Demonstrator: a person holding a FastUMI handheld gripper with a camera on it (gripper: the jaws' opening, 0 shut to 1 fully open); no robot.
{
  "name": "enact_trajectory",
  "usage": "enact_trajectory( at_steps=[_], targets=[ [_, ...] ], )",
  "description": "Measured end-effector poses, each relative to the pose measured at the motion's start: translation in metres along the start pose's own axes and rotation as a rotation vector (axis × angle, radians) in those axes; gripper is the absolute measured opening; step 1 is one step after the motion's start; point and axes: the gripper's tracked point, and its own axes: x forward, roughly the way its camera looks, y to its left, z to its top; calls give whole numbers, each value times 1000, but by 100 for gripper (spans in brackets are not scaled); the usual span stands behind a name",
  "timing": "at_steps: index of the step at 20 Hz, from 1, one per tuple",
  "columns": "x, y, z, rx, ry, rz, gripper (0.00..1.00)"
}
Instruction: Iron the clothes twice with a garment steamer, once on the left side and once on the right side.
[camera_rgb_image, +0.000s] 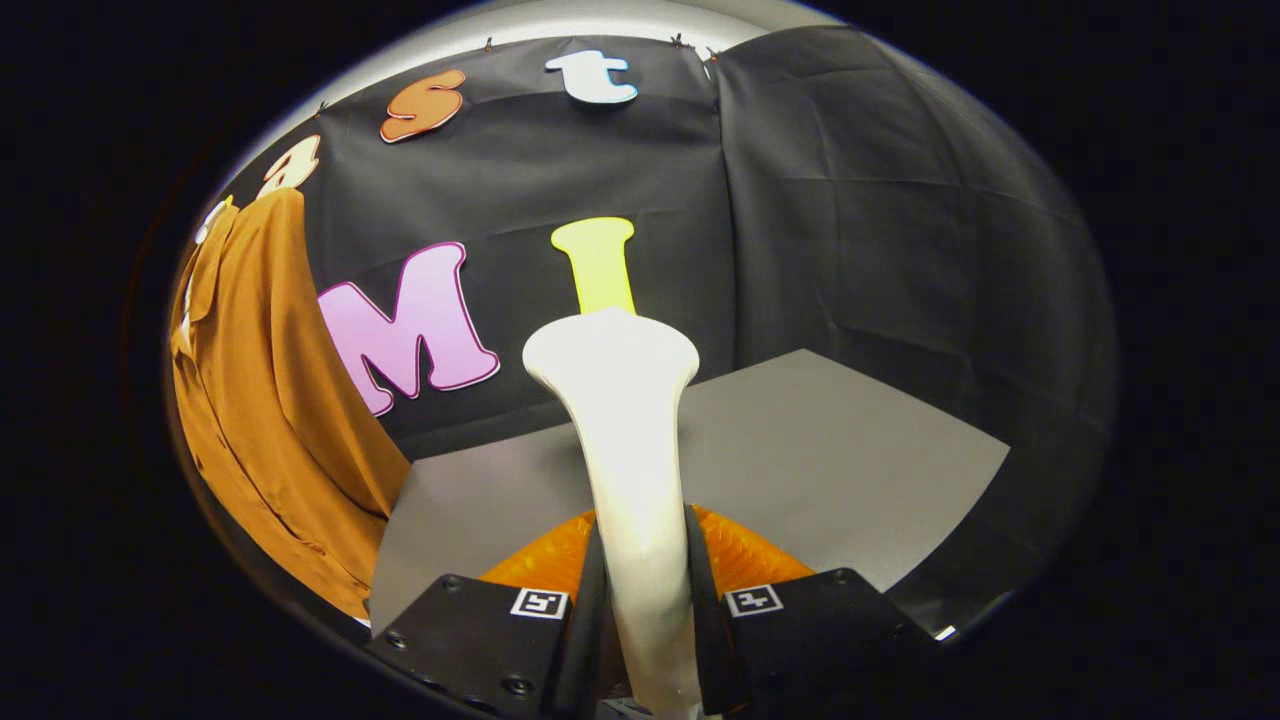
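Steamer held in the claw

White plastic garment steamer (625, 430) stands up between the two fingers of the claw (645, 610), which are clamped on its handle. Its wide head rises beyond them over the grey bench (820, 450). Something orange (745, 555), maybe its water tank, sits behind the fingers. A brown-orange shirt (265, 400) hangs left of the steamer, well apart.
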Motion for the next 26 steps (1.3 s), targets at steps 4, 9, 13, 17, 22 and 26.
enact_trajectory(
  at_steps=[4, 9, 13, 17, 22, 26],
  targets=[
    [-21, 12, 10, -2, -38, 5, 42],
    [-54, 53, 23, -8, -107, 56, 42],
    [-78, 93, 24, -14, -147, 65, 42],
    [-98, 144, 19, -19, -168, 78, 42],
    [-121, 213, 13, -40, -195, 116, 42],
    [-131, 252, 7, -51, -201, 124, 42]
  ],
)
